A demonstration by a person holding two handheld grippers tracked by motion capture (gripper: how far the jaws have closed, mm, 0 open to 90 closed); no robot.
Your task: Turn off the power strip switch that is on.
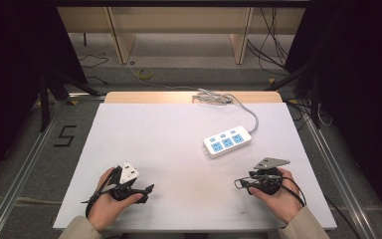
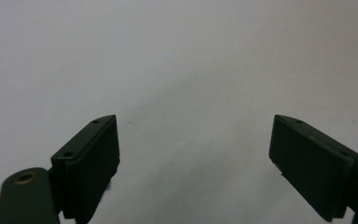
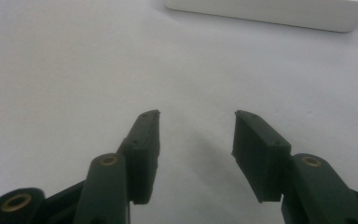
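Hands hold a hand-held gripper each near the front edge of the white worktop (image 1: 144,134). The left hand-held gripper (image 1: 146,189) lies low at the left front, and in the left gripper view its jaws stand wide apart over bare white surface, nothing between them. The right hand-held gripper (image 1: 239,183) sits at the right front, jaws parted a little less, also empty. A white power strip (image 1: 227,141) with blue sockets lies right of centre, well apart from both, its grey cable (image 1: 219,98) coiled at the far edge; its white edge (image 3: 265,14) shows ahead in the right gripper view.
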